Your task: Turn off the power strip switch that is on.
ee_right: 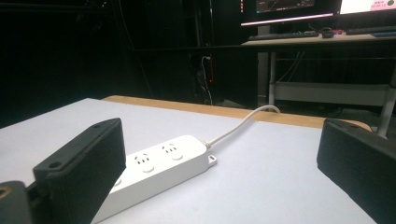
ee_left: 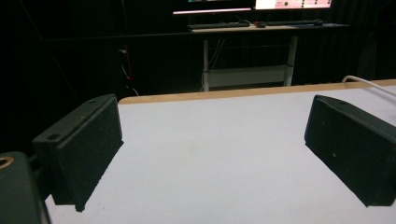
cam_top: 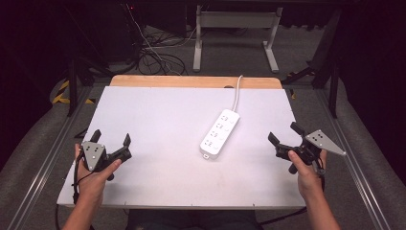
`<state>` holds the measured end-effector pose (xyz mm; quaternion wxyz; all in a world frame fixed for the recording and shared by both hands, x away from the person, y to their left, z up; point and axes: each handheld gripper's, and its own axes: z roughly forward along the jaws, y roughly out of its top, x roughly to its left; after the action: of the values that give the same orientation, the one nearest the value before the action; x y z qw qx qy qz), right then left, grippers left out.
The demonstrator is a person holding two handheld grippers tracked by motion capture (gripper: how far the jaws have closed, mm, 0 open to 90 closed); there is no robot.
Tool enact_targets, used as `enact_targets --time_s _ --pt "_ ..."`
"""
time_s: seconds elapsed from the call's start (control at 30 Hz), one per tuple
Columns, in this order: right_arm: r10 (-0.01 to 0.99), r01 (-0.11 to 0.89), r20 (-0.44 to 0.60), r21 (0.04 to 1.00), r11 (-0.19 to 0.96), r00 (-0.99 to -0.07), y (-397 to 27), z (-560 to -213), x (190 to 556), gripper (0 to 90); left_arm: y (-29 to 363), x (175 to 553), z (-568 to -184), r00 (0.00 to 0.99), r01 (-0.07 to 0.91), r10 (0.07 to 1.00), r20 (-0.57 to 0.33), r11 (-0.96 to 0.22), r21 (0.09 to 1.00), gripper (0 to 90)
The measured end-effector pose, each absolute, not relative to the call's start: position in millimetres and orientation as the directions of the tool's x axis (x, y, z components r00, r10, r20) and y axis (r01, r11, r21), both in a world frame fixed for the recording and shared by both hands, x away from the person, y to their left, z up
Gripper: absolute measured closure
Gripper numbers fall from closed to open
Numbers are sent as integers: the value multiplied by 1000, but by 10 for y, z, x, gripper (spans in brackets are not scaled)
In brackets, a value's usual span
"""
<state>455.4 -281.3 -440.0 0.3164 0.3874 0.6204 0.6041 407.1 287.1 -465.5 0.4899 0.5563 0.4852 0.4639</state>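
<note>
A white power strip (cam_top: 219, 133) lies flat near the middle of the white table (cam_top: 158, 120), its white cord (cam_top: 237, 93) running off over the far edge. My left gripper (cam_top: 111, 137) hovers at the near left, held in a hand, open with nothing between its jaws. My right gripper (cam_top: 283, 132) is at the near right, also open and holding nothing. In the right gripper view the power strip (ee_right: 159, 170) lies ahead, partly behind the left jaw, with the cord (ee_right: 243, 122) curving away. In the left gripper view, bare table (ee_left: 215, 154) lies between the jaws.
A wooden strip (cam_top: 191, 81) borders the table's far edge. Beyond it stand a desk frame (cam_top: 237, 36) and tangled cables (cam_top: 155, 55) on the floor. A desk with monitors (ee_left: 261, 18) stands in the dark background.
</note>
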Motion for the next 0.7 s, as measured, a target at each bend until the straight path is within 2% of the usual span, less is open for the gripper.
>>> enact_targets --time_s 0.37,0.7 --pt "865 95 58 995 -13 -498 -2836 -4378 4501 20 2841 4072 -4640 107 77 993 45 -53 996 49" --pt "874 121 96 992 -43 -476 -2951 -4425 4444 23 2810 4055 -4608 121 59 992 38 -45 997 49"
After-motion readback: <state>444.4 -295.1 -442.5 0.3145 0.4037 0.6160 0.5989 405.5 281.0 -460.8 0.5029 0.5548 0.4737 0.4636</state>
